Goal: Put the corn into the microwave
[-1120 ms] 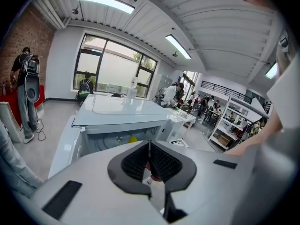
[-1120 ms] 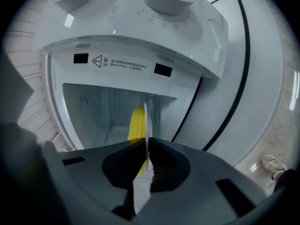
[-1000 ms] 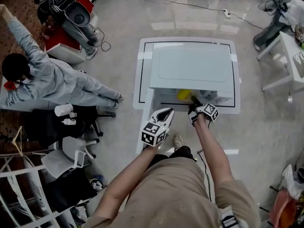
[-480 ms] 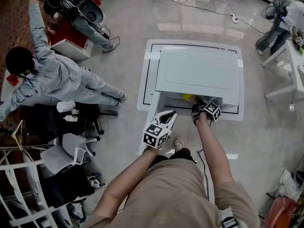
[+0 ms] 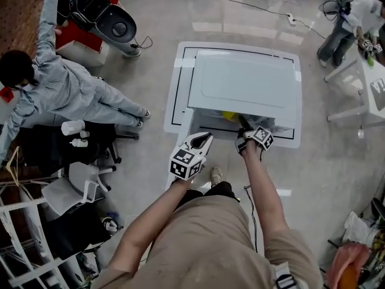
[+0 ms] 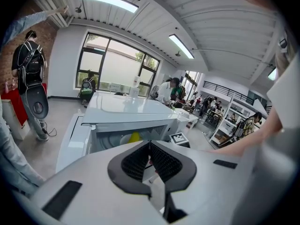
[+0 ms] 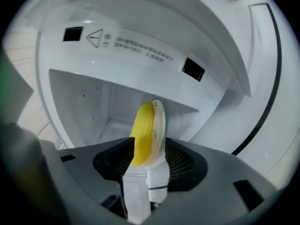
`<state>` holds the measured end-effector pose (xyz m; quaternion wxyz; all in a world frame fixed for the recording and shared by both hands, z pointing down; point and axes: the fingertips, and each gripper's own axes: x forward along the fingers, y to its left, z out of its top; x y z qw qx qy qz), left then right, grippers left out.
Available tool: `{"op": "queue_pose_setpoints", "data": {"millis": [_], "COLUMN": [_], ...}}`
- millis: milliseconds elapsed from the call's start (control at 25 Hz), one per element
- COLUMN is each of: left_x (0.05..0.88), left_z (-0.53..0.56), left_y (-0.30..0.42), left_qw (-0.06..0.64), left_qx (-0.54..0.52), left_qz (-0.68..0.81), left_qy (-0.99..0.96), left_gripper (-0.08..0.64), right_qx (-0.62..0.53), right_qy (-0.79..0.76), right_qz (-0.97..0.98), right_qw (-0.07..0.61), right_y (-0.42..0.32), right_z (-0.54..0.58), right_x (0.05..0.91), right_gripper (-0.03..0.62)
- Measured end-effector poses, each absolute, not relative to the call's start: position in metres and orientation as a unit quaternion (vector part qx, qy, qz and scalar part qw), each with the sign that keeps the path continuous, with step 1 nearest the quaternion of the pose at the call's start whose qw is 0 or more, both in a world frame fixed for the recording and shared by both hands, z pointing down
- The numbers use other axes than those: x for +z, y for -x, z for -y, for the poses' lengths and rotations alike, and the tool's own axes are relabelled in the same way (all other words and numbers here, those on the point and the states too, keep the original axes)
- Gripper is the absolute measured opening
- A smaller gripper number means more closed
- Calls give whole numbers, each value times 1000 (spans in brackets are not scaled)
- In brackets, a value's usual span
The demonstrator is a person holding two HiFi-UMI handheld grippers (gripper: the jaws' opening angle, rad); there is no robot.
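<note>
The white microwave [image 5: 246,86] sits on a low white platform with its door swung open to the left. The yellow corn [image 7: 143,130] stands on end inside the cavity [image 7: 89,111], between the jaws of my right gripper [image 7: 149,149]. Those jaws are opening, and their pads stand a little off the corn. In the head view the right gripper [image 5: 243,125] reaches into the microwave's mouth beside the corn [image 5: 228,115]. My left gripper [image 5: 203,139] hangs back in front of the door, shut and holding nothing. From the left gripper [image 6: 149,146] view the corn [image 6: 134,137] shows inside the microwave [image 6: 126,109].
A person in a striped shirt [image 5: 54,95] leans at the left by black chairs [image 5: 78,149] and a red cart [image 5: 90,41]. A white table [image 5: 361,83] stands at the right. A cable [image 5: 251,206] runs along the floor by my feet.
The head view has shifted a little. Both grippers stay where they were, the right at the microwave's mouth. The person at the left has raised an arm.
</note>
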<state>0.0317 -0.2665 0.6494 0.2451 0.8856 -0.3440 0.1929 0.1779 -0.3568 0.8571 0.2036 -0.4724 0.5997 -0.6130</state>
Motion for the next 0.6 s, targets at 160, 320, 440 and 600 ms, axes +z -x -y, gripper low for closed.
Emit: {"op": "queue_pose_setpoints", "data": {"millis": [160,320,440,600], "left_x": [645,642,637,636], "left_z": [264,258,254,248], "left_y": [-35,-37,-33,-36], "left_qw": [245,237,230,235], "left_qx": [190,196,202,201], "left_qz": [342,336,334,331], "left_qy": [-887,-890,-892,-892], "left_gripper": [3,3,3,3], "right_qx": [-499,-349,-257,-222], "right_qy": [529,564,558,554], "right_qz": [-679,-743,-765,-770], "right_qw": [96,-86,-193,-226], "right_y": [-187,-187,-175,-174], "right_z": [341,329,329,340], "right_x": [854,871,873,867], "right_gripper": [198,227,275,278]}}
